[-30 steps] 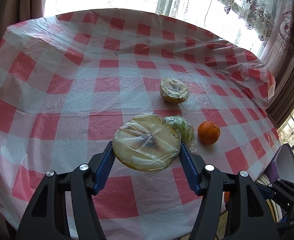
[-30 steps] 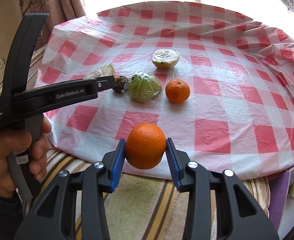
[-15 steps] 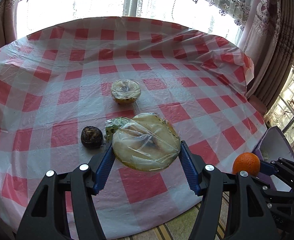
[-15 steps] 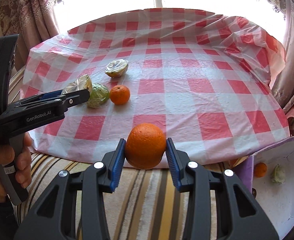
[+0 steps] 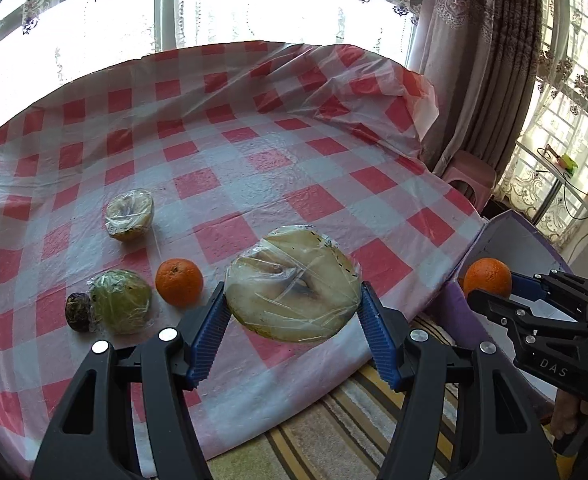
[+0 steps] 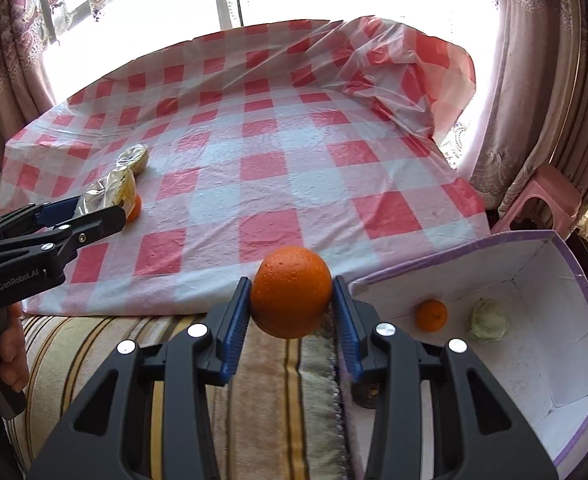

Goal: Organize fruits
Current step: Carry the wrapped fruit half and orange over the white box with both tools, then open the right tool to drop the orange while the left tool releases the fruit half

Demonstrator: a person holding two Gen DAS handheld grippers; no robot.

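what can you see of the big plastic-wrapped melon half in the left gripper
The large pale yellow-green melon half wrapped in clear plastic film shows its flat, round cut face to the camera, tilted slightly, with a darker, sunken hollow at its middle. The film is wrinkled and shiny, with a dotted line along its upper right edge. The left gripper holds it clear of the red-and-white checked tablecloth, one blue ribbed pad pressing each side. Nothing else touches it.

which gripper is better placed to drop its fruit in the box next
Right, probably. The right gripper holds its orange beside the open box; the left gripper with the wrapped melon slice hangs over the table edge.
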